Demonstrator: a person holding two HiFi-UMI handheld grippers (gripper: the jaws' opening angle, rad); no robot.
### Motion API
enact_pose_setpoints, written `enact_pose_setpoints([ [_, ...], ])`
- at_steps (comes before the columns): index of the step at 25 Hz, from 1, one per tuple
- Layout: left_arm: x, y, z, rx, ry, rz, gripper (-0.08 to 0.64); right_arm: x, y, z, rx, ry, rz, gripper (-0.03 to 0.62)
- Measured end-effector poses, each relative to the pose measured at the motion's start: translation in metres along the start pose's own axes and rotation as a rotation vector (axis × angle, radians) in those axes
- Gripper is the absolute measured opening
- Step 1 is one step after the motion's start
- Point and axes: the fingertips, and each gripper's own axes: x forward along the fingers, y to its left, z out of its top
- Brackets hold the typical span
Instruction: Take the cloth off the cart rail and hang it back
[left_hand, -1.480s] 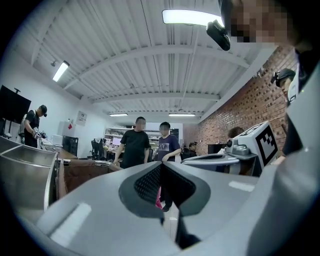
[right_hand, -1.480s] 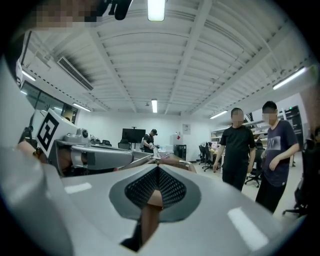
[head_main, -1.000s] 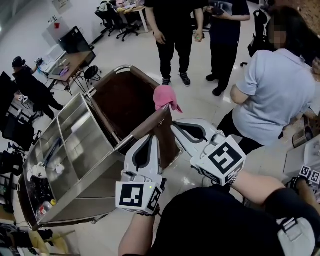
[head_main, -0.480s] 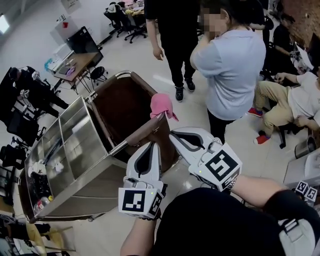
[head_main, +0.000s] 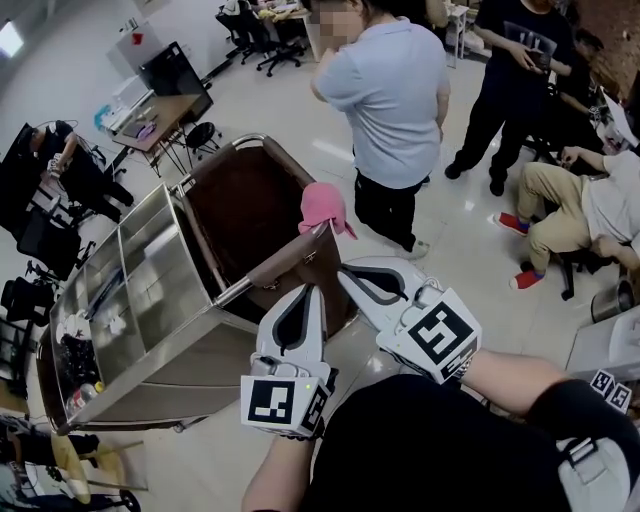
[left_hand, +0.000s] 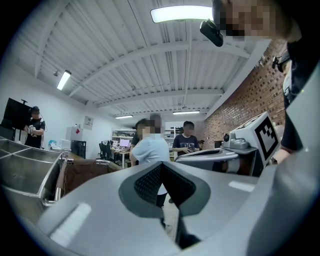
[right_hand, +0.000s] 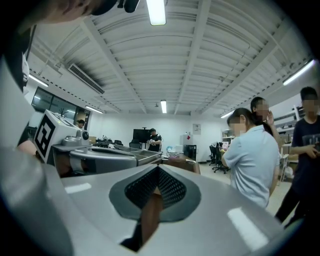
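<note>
1. No word, brand or number can be read anywhere.
2. Black-and-white square patterns are shown on the left marker cube (head_main: 272, 400) and the right marker cube (head_main: 437, 338); no letters are carried.
3. A small wall sign (left_hand: 88, 120) is caught in the left gripper view and another wall notice (right_hand: 196, 128) in the right gripper view; both are too small to be read.
4. A pale print on a black T-shirt (head_main: 524, 36) is blurred.

The left gripper (head_main: 303, 295) and right gripper (head_main: 348, 270) sit side by side, the cart rail (head_main: 275, 265) running across just ahead of their tips. The cloth (head_main: 323, 207) is draped on the rail's far end, just beyond the right gripper's tip. Behind the rail hangs the bag (head_main: 245, 205), and the tray compartments (head_main: 150, 290) lie to the left gripper's left. A standing person (head_main: 392, 100) is farther ahead, past the cloth. A seated person (head_main: 575, 200) is well off to the right gripper's right.
</note>
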Motion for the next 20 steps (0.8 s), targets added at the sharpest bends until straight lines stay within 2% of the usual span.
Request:
enact_pose_setpoints([
  [2,0.0,-0.003,-0.001,0.001,0.004,-0.001,0.003,-0.001,-0.001,-0.001,-0.029,-0.012,0.006,0.0],
  [5,-0.001,-0.005,-0.003,0.002,0.003,-0.003,0.003,-0.001,-0.004,-0.002,-0.151,-0.059,0.028,0.0],
  [11,0.0,-0.01,0.0,0.005,-0.001,-0.005,0.003,-0.008,0.0,-0.002,-0.008,-0.004,0.0,0.0],
  [20,-0.006,-0.008,-0.005,0.009,-0.002,-0.001,0.003,-0.006,0.003,-0.008,-0.011,-0.006,0.001,0.0],
])
